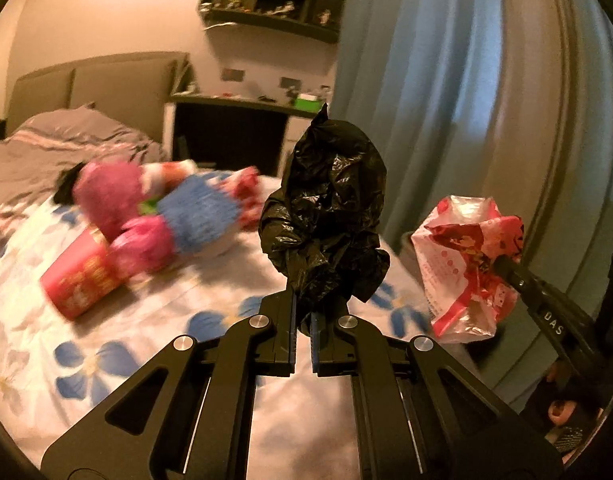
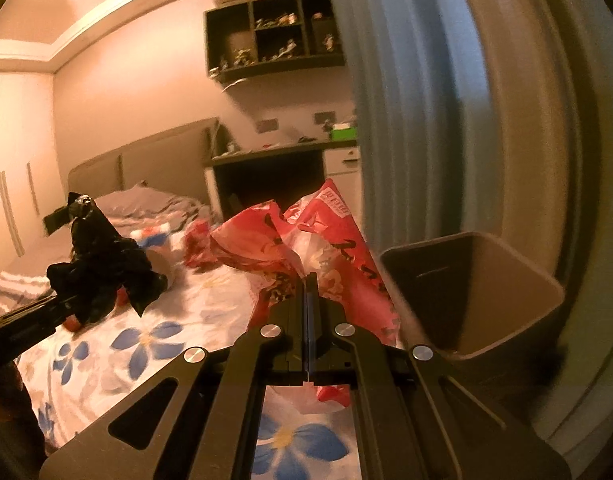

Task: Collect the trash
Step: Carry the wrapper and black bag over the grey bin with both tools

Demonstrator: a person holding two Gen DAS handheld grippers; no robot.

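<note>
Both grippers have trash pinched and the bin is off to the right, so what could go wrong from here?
1. The left gripper pinches only the bottom of the crumpled black plastic bag; it may slip out on the way.
2. The right gripper holds the red and white plastic wrapper by one fold, so it could miss the brown square bin.
3. The pink and blue plush toy and red box on the floral bedsheet could get knocked.

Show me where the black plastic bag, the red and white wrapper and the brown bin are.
black plastic bag (image 1: 326, 216): left wrist view, middle of the crumpled bundle above the fingers.
red and white wrapper (image 2: 326, 256): right wrist view, upper crumpled part above the fingertips.
brown bin (image 2: 518, 292): right wrist view, its inner wall.
</note>
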